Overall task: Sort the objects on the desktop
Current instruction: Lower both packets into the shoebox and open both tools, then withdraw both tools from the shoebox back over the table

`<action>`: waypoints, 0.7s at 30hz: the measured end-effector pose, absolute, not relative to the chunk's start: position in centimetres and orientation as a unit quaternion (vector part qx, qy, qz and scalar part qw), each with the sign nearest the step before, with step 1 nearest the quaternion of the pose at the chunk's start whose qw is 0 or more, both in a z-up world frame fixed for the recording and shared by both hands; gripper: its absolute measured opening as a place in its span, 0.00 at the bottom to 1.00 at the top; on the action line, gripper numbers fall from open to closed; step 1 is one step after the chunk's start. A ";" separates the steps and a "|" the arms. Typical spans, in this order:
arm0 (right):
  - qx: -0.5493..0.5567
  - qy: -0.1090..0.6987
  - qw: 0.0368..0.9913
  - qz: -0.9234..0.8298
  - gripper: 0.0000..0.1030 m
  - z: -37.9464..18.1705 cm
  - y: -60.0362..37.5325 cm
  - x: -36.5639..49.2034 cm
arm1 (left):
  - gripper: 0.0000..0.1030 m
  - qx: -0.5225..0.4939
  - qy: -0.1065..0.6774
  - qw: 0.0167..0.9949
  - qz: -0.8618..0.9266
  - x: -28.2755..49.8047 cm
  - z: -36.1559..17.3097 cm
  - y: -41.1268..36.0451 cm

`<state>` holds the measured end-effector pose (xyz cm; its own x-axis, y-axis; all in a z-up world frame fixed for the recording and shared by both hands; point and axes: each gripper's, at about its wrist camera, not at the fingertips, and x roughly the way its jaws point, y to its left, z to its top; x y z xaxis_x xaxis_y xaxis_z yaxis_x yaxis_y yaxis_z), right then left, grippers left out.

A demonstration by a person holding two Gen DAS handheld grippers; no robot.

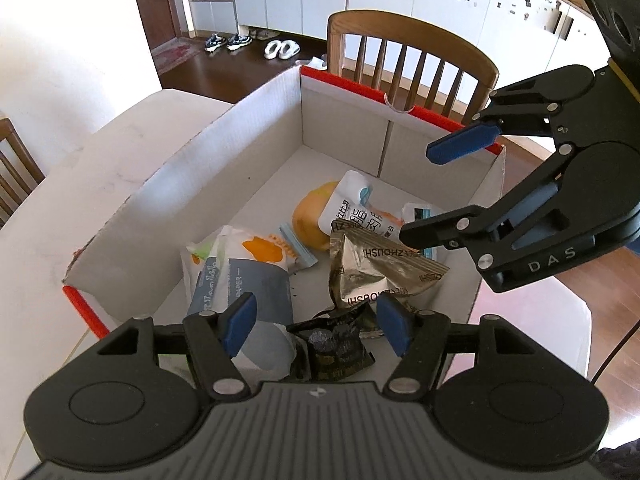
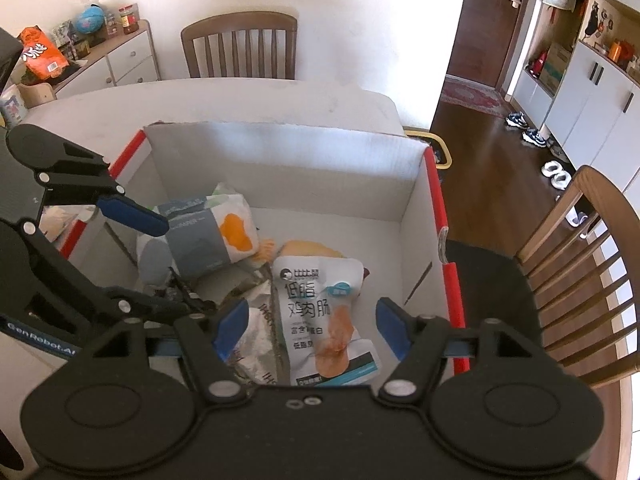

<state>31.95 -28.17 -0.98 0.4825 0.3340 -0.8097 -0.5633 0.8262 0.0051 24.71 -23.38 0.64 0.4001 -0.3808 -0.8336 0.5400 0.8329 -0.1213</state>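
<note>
A white cardboard box with red edges stands on the table and holds several snack packets. Inside lie a grey-and-orange tissue pack, a silver foil packet, a white chicken-sausage pouch, a yellow bun and a black wrapper. My left gripper is open above the black wrapper at the box's near edge. My right gripper is open above the white pouch; it shows in the left wrist view over the box's right side.
The box sits on a white table. Wooden chairs stand around it. A sideboard with jars and an orange bag is at the far left. Shoes lie on the dark wooden floor.
</note>
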 end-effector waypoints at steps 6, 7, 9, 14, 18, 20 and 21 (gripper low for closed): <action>-0.135 0.430 0.852 0.267 0.68 -0.2 -27.8 30.9 | 0.64 0.074 0.464 0.842 -0.266 23.9 1.3 -22.6; -0.135 0.429 0.852 0.268 0.68 0.0 -27.8 30.7 | 0.64 0.071 0.462 0.844 -0.264 23.8 1.5 -22.4; -0.135 0.427 0.853 0.270 0.68 0.3 -27.7 30.3 | 0.64 0.067 0.458 0.847 -0.263 23.6 1.7 -22.1; -0.134 0.423 0.854 0.273 0.69 1.0 -27.5 29.4 | 0.64 0.062 0.447 0.854 -0.260 22.9 2.5 -21.5; -0.130 0.419 0.856 0.272 0.69 1.5 -27.4 28.6 | 0.64 0.057 0.441 0.857 -0.259 22.2 2.9 -21.0; -0.126 0.417 0.858 0.271 0.70 1.7 -27.3 28.3 | 0.64 0.053 0.438 0.858 -0.261 21.9 3.1 -20.7; -0.125 0.416 0.859 0.271 0.70 1.9 -27.3 28.1 | 0.64 0.051 0.436 0.859 -0.262 21.7 3.3 -20.6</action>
